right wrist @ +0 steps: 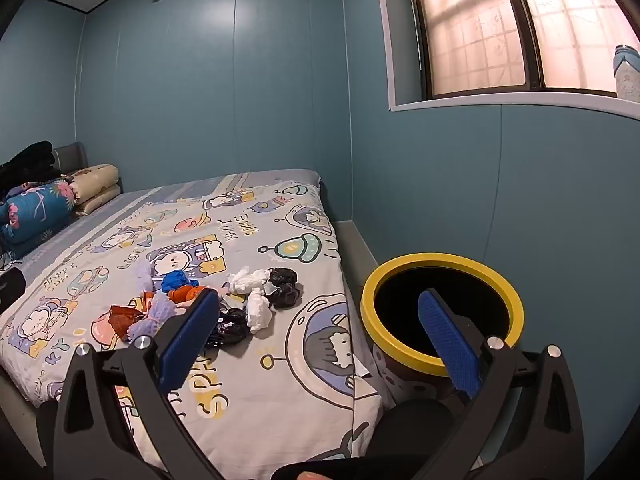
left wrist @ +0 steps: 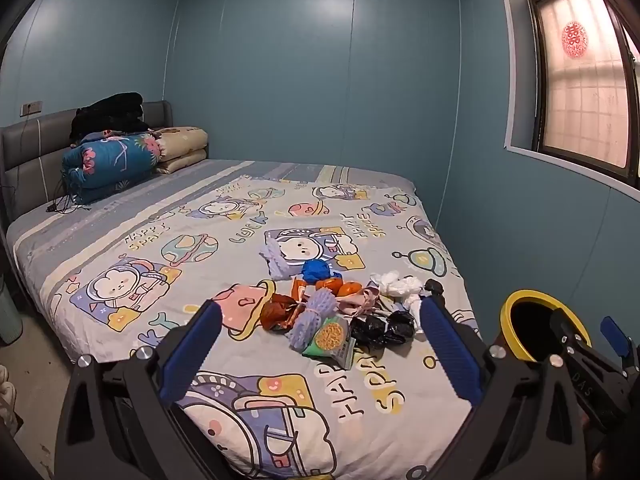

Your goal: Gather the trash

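A heap of trash lies on the cartoon-print bedspread (left wrist: 132, 248): a green snack packet (left wrist: 330, 340), black bags (left wrist: 380, 330), white crumpled bags (left wrist: 396, 286), orange wrappers (left wrist: 280, 312), a purple foam net (left wrist: 316, 312) and a blue wad (left wrist: 318, 271). My left gripper (left wrist: 320, 320) hangs open above the bed's near end, with the heap seen between its fingers but farther off. A yellow-rimmed bin (right wrist: 442, 312) with a black inside stands beside the bed. My right gripper (right wrist: 320, 312) is open, its right finger over the bin's mouth. The same white bags (right wrist: 250, 280) and black bags (right wrist: 284, 286) show in the right wrist view.
Folded quilts (left wrist: 112, 164) and dark clothes (left wrist: 110, 114) are piled against the grey headboard. A blue wall runs close along the bed's far side, with a window (right wrist: 500, 28) above the bin. Bare floor (left wrist: 36, 368) lies left of the bed. My right gripper also shows in the left wrist view (left wrist: 592, 344).
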### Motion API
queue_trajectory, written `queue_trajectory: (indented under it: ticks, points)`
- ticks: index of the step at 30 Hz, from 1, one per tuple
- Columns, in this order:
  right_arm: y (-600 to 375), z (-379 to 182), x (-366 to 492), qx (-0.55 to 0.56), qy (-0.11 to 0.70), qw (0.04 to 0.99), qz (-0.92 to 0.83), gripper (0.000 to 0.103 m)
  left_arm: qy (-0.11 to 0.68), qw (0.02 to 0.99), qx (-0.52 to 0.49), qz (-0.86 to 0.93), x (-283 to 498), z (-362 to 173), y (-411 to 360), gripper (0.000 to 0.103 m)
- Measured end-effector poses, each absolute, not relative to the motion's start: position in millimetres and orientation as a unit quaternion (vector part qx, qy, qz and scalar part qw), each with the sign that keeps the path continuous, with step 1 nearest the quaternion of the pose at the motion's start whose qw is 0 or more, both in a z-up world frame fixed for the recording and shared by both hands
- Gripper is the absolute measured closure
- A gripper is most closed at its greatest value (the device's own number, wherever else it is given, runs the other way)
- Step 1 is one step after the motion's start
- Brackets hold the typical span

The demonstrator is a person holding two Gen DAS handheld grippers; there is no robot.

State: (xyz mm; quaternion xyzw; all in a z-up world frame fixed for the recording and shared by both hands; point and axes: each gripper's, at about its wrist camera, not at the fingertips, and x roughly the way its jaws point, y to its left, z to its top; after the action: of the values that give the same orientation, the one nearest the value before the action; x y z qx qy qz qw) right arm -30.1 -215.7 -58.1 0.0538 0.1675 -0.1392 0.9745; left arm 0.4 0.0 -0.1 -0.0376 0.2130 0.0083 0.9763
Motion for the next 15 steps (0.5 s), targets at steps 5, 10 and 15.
queue_trajectory:
  ticks: [5,10,15]
  points:
    - [-216.2,-58.5,-30.0,0.055,0.168,0.974,-0.14,0.008,0.21,0.977,-0.035,0.011,0.6,0.1,-1.9,0.007]
    - [-216.2,-58.5,-29.8,0.056,0.169,0.974,-0.139,0.008,0.212,0.977,-0.038,0.009,-2.0,-2.6,-4.6,0.007]
    - [-216.0,-58.3,-29.9,0.057,0.17,0.974,-0.139,0.008,0.212,0.976,-0.039,0.009,-1.6,-2.0,-4.0,0.007]
